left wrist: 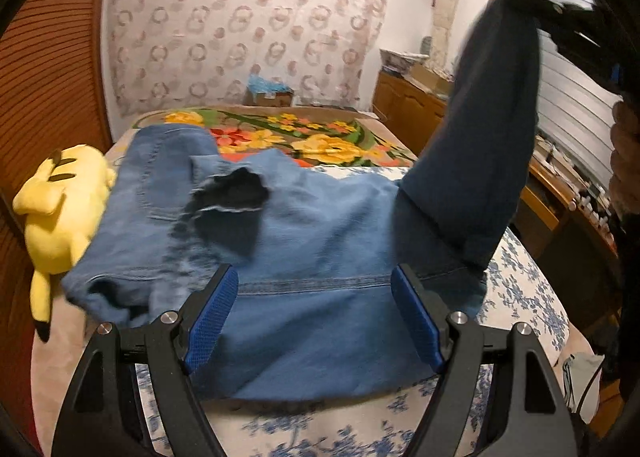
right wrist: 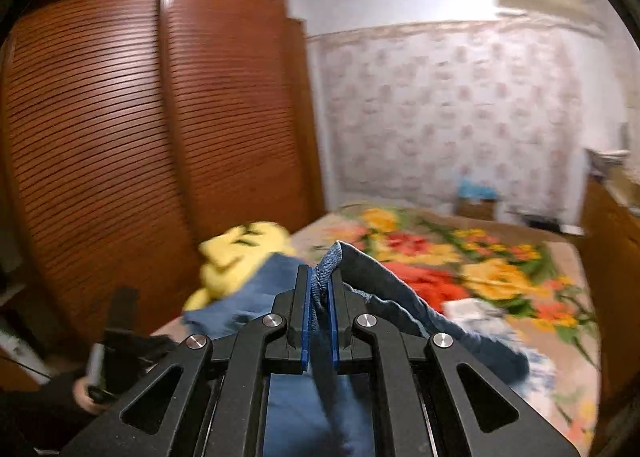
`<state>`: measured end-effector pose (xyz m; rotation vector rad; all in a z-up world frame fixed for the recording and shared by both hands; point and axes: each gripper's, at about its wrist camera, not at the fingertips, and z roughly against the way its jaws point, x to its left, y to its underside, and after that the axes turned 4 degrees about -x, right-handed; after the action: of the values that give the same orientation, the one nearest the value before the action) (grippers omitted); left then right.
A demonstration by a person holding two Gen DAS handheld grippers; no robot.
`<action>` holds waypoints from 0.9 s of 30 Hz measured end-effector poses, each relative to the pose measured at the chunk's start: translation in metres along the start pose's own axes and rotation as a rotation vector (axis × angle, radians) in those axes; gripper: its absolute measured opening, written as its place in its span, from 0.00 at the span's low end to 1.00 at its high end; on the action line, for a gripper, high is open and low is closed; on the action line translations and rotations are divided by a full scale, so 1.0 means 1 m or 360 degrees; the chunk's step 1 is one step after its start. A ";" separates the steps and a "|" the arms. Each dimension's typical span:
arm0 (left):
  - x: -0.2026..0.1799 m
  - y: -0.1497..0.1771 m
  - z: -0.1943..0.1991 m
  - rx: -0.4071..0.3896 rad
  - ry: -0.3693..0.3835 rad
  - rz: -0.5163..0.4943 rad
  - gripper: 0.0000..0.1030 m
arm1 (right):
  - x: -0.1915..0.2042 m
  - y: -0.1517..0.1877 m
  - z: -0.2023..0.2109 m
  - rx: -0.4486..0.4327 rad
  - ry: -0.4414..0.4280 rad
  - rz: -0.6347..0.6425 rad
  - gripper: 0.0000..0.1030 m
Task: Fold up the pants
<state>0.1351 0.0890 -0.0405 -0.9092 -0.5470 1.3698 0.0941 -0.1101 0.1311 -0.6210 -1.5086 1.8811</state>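
Jeans (left wrist: 304,241): blue denim, heavy and limp, lying across the bed (left wrist: 528,297) directly ahead of your left gripper (left wrist: 316,317); one leg is raised to your right.
Left jaws: wide apart, holding nothing, straddling the cloth near a stitched seam.
Right gripper (right wrist: 320,309): pinched shut on a hem edge, lifted above the bed.
Deciding relation: the raised leg's long axis slants up to the right; your right hand governs the fold.
Beside: yellow plush toy (left wrist: 60,209), soft, touching the denim's left edge.
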 end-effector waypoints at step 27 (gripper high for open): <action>0.003 0.013 -0.065 0.0199 0.0005 -0.0184 0.69 | -0.003 0.075 -0.082 0.0610 0.0213 -0.0251 0.44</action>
<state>0.1795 0.0767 -0.0878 -0.7668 -0.4980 1.2829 0.1400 -0.0672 0.0394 -0.4264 -1.0417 1.8955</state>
